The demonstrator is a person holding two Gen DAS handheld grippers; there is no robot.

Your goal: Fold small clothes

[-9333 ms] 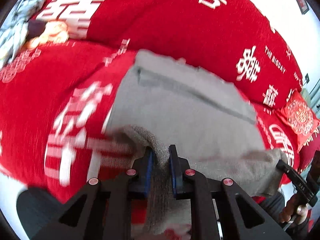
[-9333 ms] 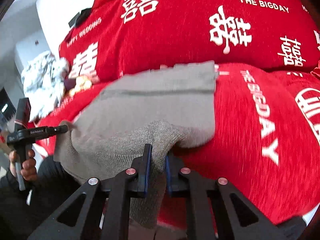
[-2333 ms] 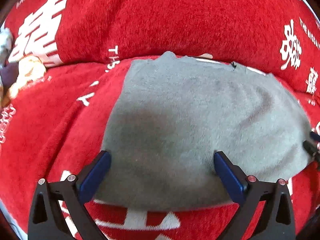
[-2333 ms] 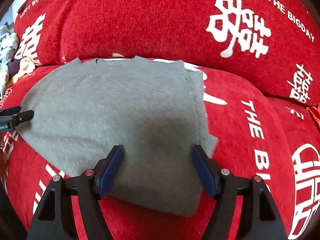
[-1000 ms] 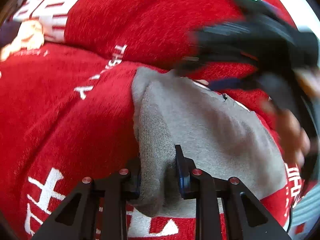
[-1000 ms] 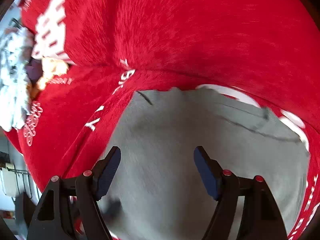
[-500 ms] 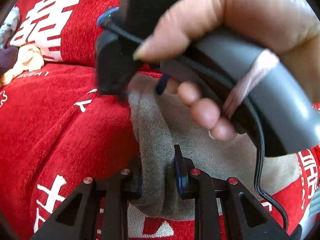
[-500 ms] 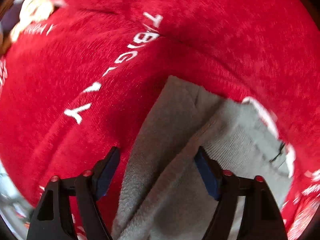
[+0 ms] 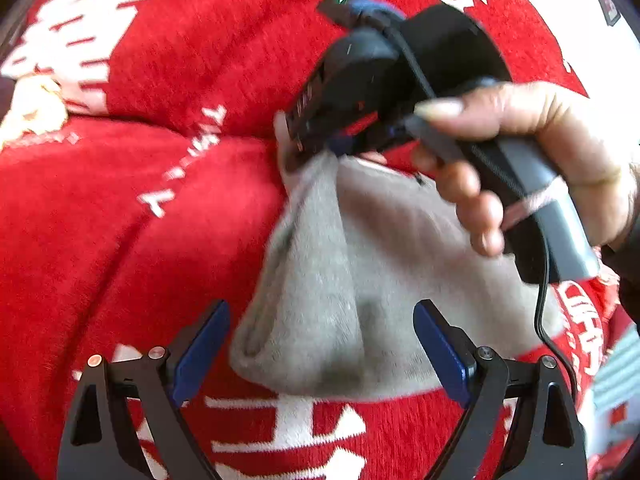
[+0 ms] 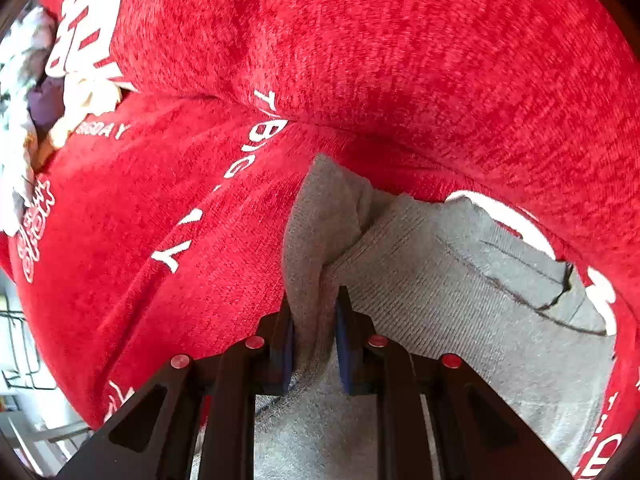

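Observation:
A small grey knitted garment [image 9: 360,280] lies folded on a red sofa seat. In the left wrist view my left gripper [image 9: 320,344] is open, its blue pads on either side of the garment's near edge, holding nothing. The right gripper's body, held in a hand [image 9: 540,160], reaches in from the right and grips the garment's far left corner, lifting it. In the right wrist view my right gripper [image 10: 314,344] is shut on that corner of the grey garment [image 10: 440,292], which bunches up between the pads.
The red sofa cover [image 10: 160,220] has white lettering, and its backrest [image 10: 400,60] rises just behind the garment. A pile of other clothes [image 10: 24,100] lies at the far left of the seat.
My left gripper has let go of the garment's near edge and opened wide. My right gripper has closed on the far left corner and raised it.

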